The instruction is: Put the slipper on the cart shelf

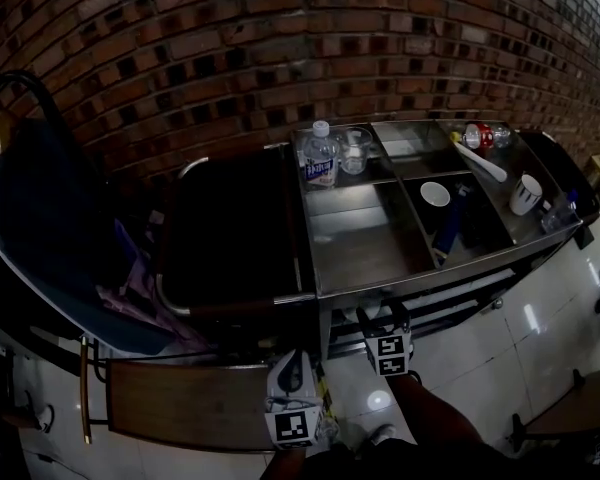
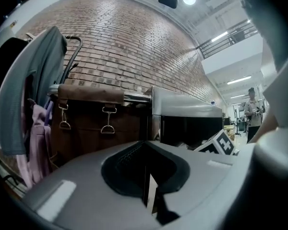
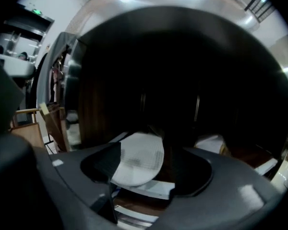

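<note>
In the right gripper view I see the slipper (image 3: pixel 139 164) lying flat on the dark lower shelf of the cart (image 1: pixel 355 248). It is white and oval, with a fine grid texture. The right gripper (image 3: pixel 146 159) is wide open, its 2 jaws on either side of the slipper. The left gripper (image 2: pixel 149 191) looks closed, holding nothing.

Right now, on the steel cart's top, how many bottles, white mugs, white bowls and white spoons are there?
Bottles: 2
White mug: 1
White bowl: 1
White spoon: 1
Total: 5
</note>
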Motion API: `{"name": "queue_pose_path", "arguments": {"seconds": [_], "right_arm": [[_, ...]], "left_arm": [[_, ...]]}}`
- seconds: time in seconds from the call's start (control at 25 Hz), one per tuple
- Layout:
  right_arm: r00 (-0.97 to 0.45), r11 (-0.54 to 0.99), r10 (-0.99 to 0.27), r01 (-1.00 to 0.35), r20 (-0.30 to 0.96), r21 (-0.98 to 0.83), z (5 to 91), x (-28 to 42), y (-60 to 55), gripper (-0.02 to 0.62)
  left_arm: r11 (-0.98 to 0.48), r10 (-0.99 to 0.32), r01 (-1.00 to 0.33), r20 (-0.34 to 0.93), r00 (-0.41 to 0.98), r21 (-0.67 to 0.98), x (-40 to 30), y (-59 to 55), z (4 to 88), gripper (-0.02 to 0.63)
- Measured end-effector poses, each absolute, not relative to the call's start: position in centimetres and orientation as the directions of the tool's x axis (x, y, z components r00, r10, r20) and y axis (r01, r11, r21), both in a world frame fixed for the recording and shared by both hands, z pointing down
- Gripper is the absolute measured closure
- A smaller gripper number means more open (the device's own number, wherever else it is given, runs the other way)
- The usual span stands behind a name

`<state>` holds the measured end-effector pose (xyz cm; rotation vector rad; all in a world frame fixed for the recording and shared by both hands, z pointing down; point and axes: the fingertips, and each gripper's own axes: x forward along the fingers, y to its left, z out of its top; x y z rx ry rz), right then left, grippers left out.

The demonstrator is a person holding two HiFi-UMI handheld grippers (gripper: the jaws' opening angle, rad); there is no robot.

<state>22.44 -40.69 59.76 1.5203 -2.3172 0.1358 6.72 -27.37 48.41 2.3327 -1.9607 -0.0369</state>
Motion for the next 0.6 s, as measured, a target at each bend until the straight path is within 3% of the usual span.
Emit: {"name": "queue_pose_path", "arguments": {"seconds": [0.16,0.48,0.6], "right_arm": [[-0.382,0.428,-0.880,-0.895,0.283,0.122,56.6,22.7,-38.2,0.305],[-0.417,0.434,-0.895,-0.897,0.161,0.089,51.0,22.4,-32.9,0.574],[-0.425,0.441,-0.890,-0.895,0.167,0.072,51.0,22.5,-31.6,0.594]], "left_arm": [[-0.167,-0.984,-0.982,0.056,0.172,0.085,7.2,-27.0,48.6,0.591],[-0.195,-0.981,-0.980,0.012,0.196,0.032,9.0,-26.8,46.1,0.591],[-0.200,-0.980,-0.979,0.004,0.200,0.042,9.7,-26.8,45.6,0.591]]}}
